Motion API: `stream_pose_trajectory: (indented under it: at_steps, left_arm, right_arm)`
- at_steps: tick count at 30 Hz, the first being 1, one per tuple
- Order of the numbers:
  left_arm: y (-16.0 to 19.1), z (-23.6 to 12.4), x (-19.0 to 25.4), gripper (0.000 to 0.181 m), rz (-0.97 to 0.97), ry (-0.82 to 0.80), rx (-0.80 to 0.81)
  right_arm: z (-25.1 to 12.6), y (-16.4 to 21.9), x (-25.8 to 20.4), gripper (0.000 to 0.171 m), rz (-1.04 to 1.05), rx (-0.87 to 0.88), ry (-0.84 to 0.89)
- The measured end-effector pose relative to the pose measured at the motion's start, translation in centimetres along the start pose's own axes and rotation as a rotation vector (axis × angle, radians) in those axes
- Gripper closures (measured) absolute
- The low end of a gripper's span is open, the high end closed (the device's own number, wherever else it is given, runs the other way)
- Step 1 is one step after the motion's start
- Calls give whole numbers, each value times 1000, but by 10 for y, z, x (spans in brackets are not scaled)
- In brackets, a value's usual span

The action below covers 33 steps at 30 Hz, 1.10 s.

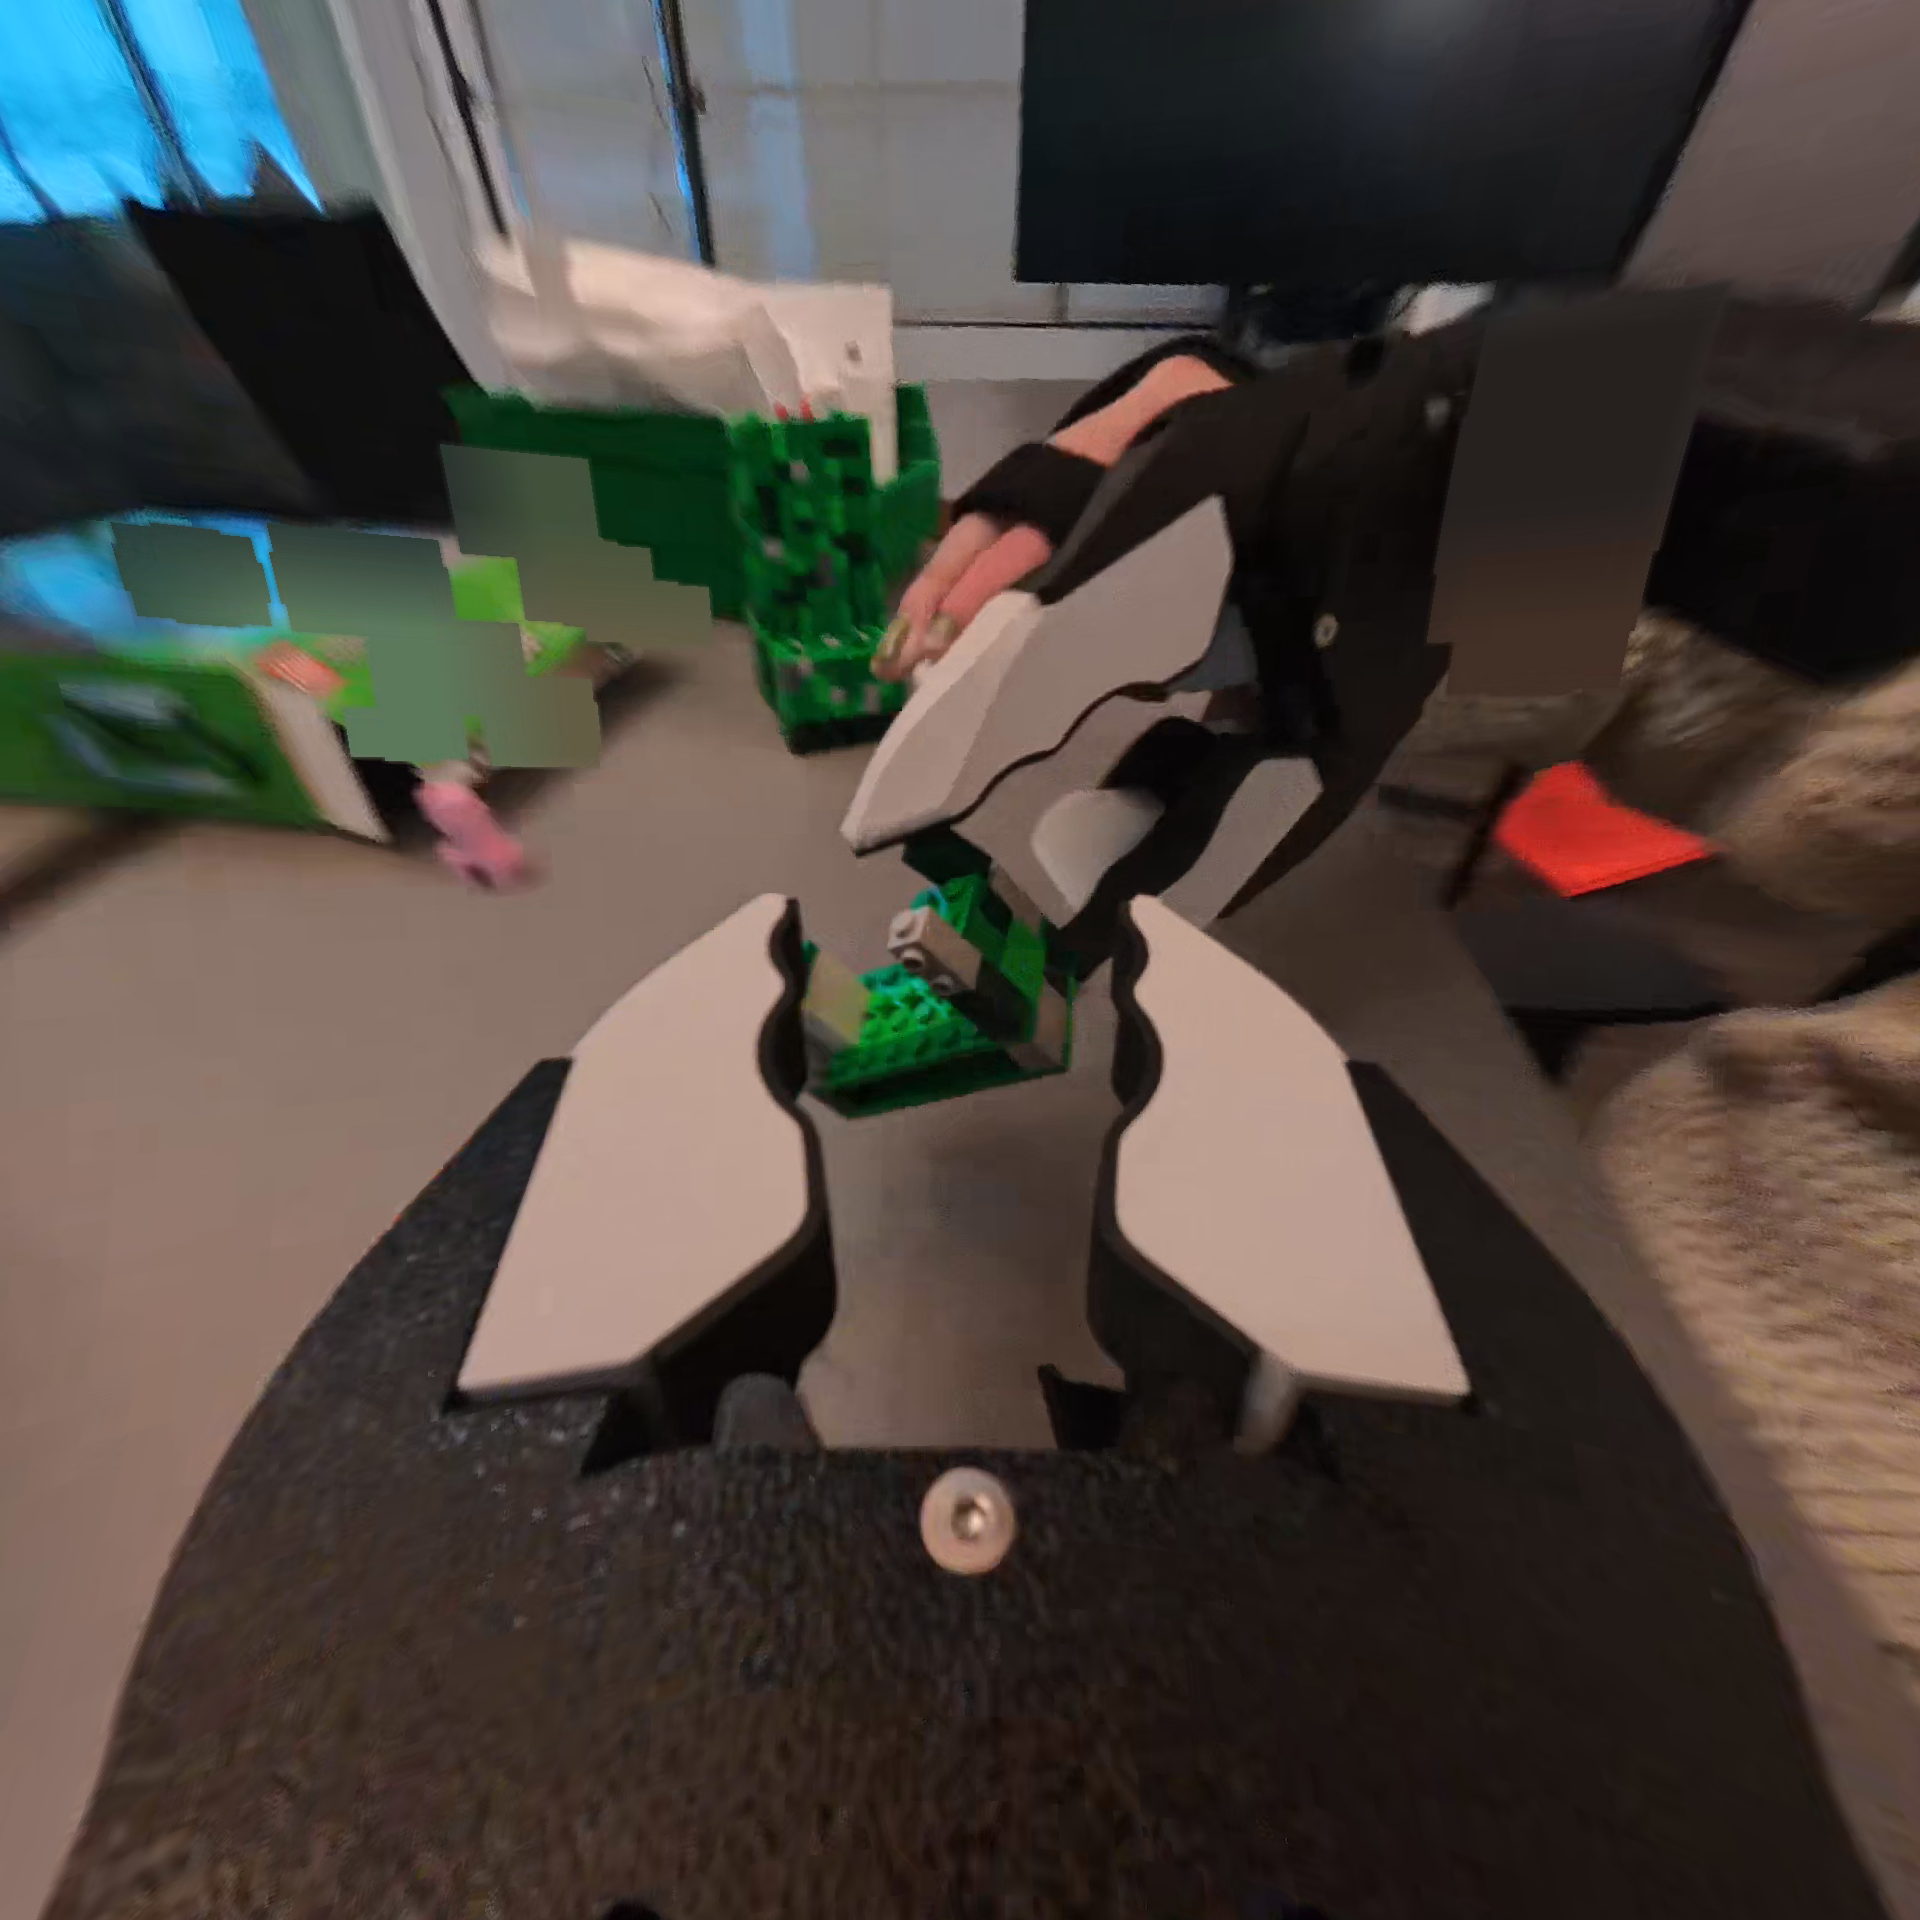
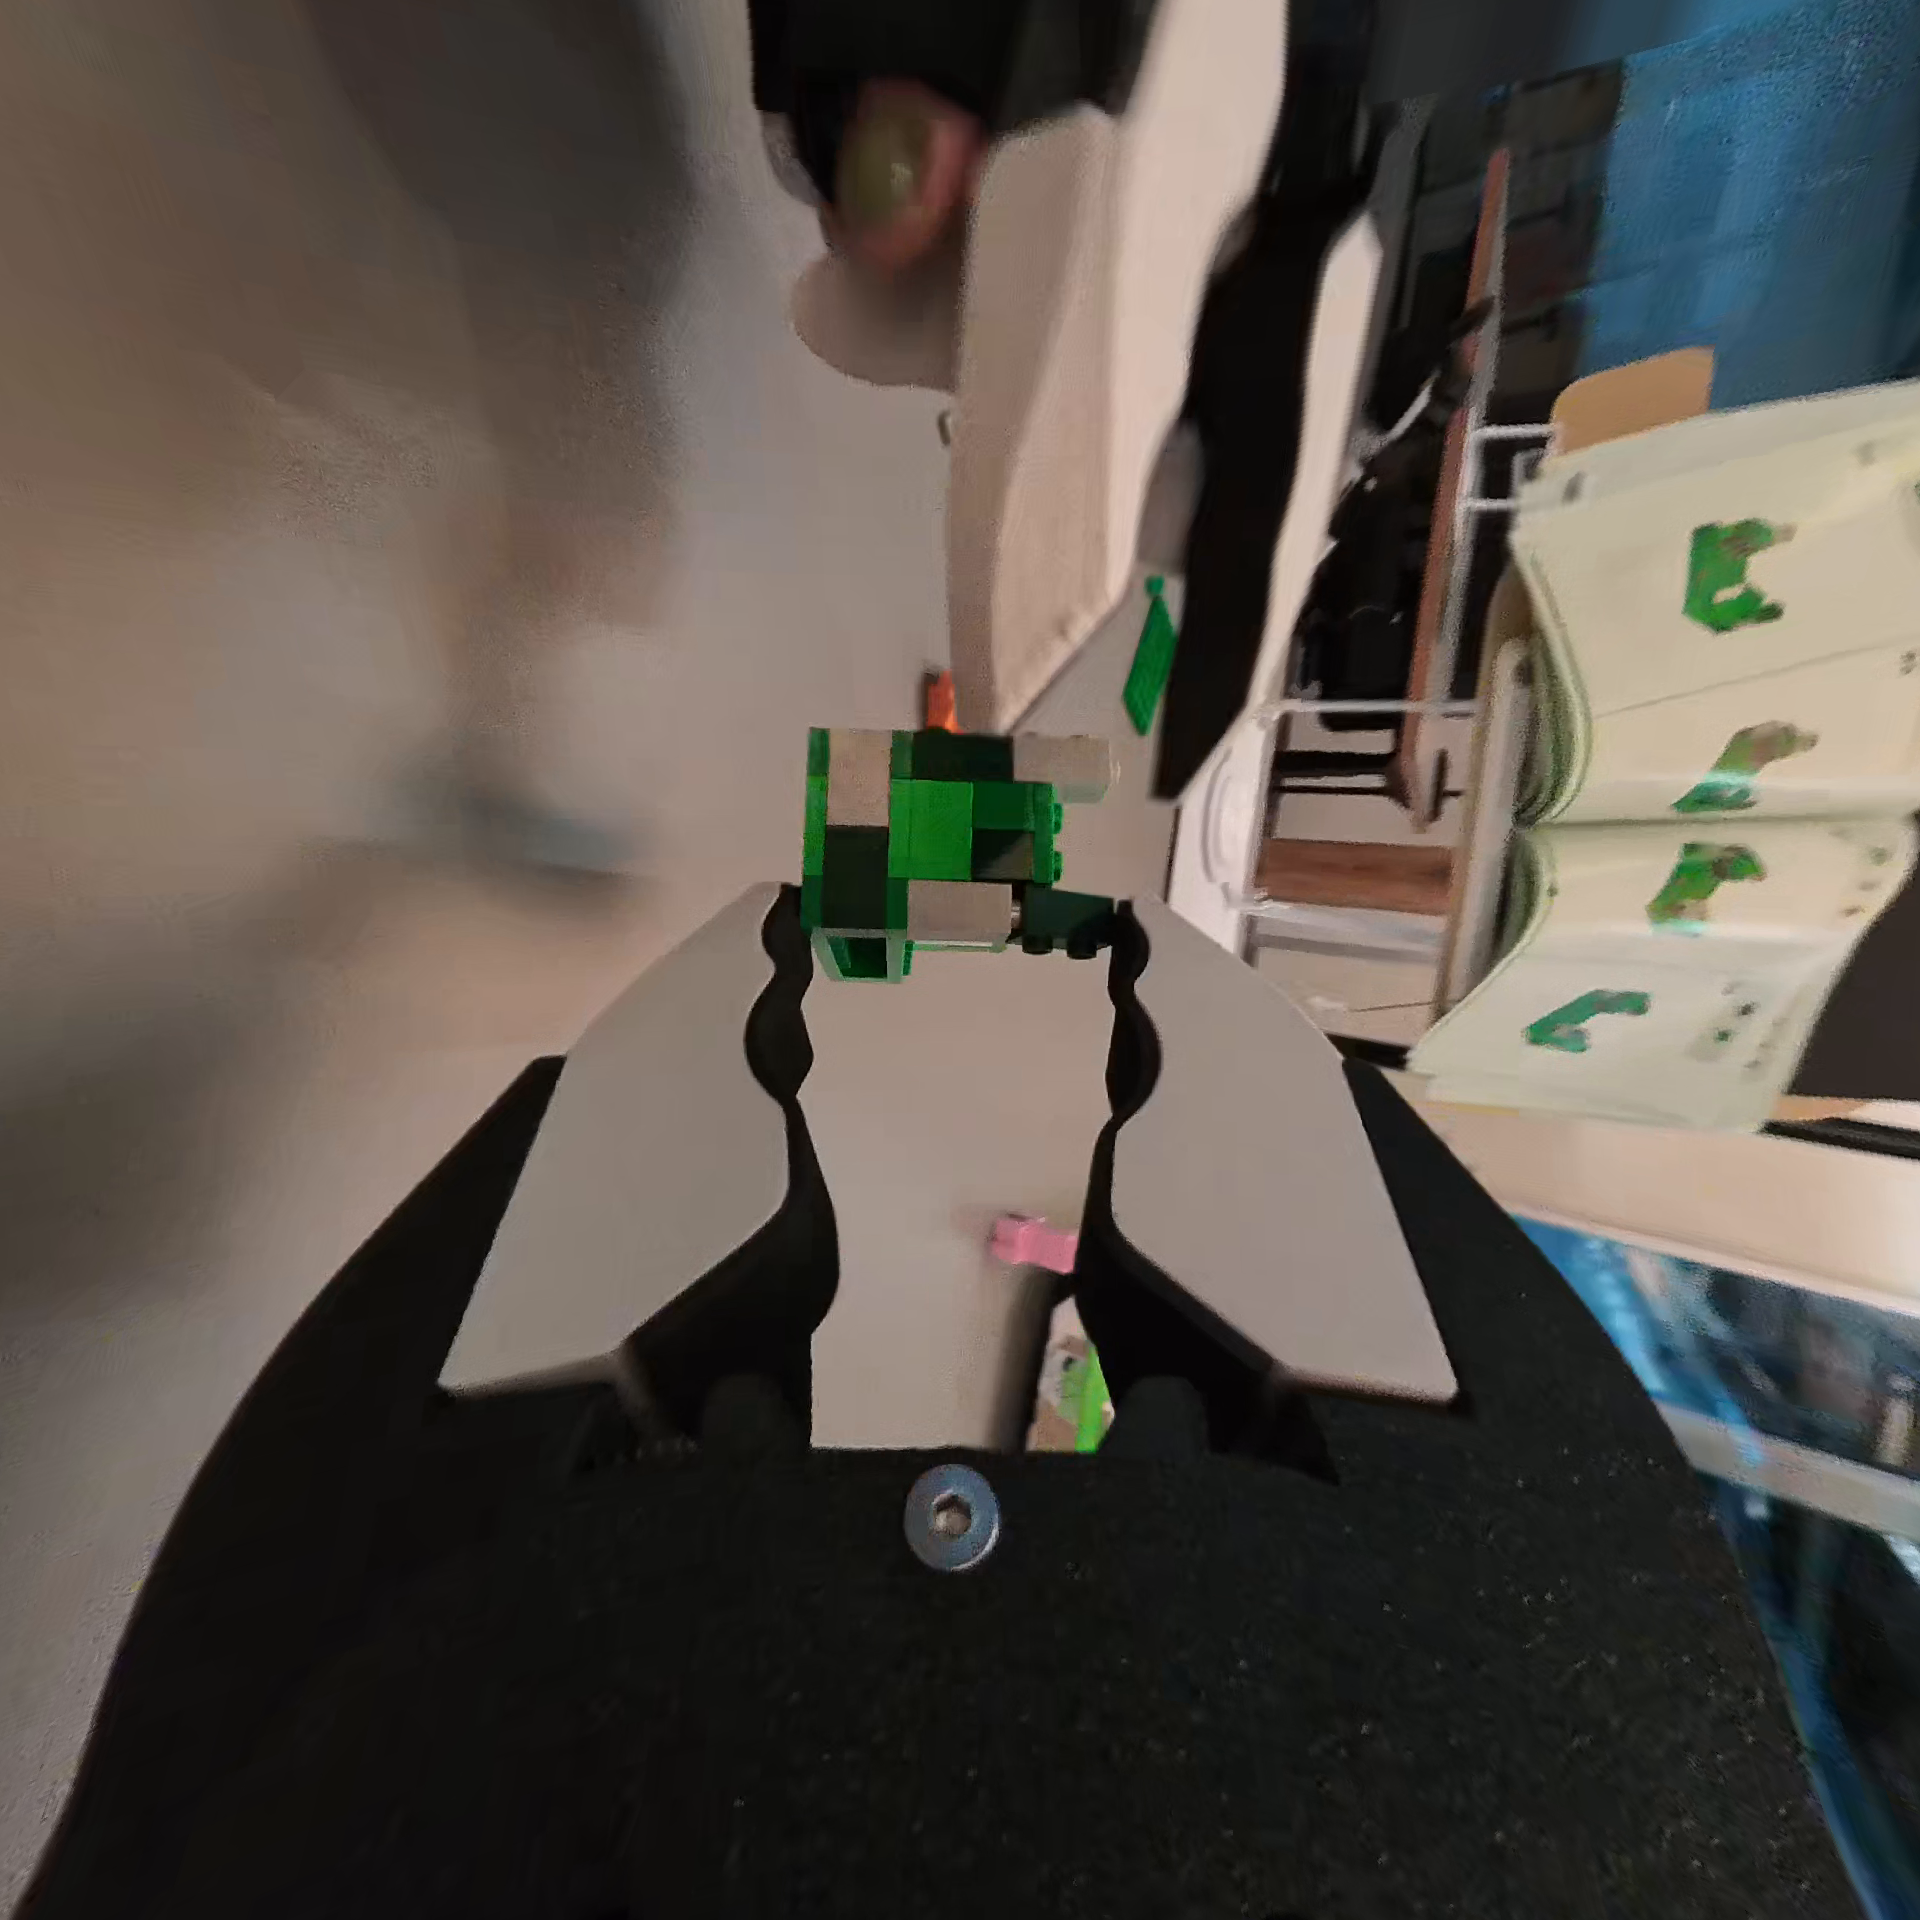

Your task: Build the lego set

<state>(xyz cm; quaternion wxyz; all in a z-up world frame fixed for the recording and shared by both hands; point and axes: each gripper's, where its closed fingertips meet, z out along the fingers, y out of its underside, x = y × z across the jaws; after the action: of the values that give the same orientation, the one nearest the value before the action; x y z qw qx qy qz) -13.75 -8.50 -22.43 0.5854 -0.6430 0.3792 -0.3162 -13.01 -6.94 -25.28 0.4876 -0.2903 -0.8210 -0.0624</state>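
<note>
Both hand-held grippers, left and right, part-open, pinch green brick assembly.

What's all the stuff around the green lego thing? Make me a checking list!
Surface: grey table, mostly bare.
Job's things: small green and grey lego build held at both grippers' tips; bigger green lego model stands behind; open instruction booklet.
Clutter: pink piece, green box, red sheet.
Grippers: left gripper and right gripper both grip the build.
Cables: nothing seen.
Surroundings: dark screen, furry fabric, window.
</note>
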Motion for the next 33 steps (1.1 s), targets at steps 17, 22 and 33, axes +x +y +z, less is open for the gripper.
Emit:
stream_pose_trajectory:
  at_steps: [17,22,33]
  left_arm:
    - [16,14,3,121,684,-291,-215]
    - [16,14,5,126,683,-282,-212]
    - [20,13,1,126,635,-282,-229]
  right_arm:
    - [-7,-3,-3,115,139,16,-116]
    - [-7,-4,-2,116,115,5,-108]
    - [-7,-5,2,114,-37,-45,-3]
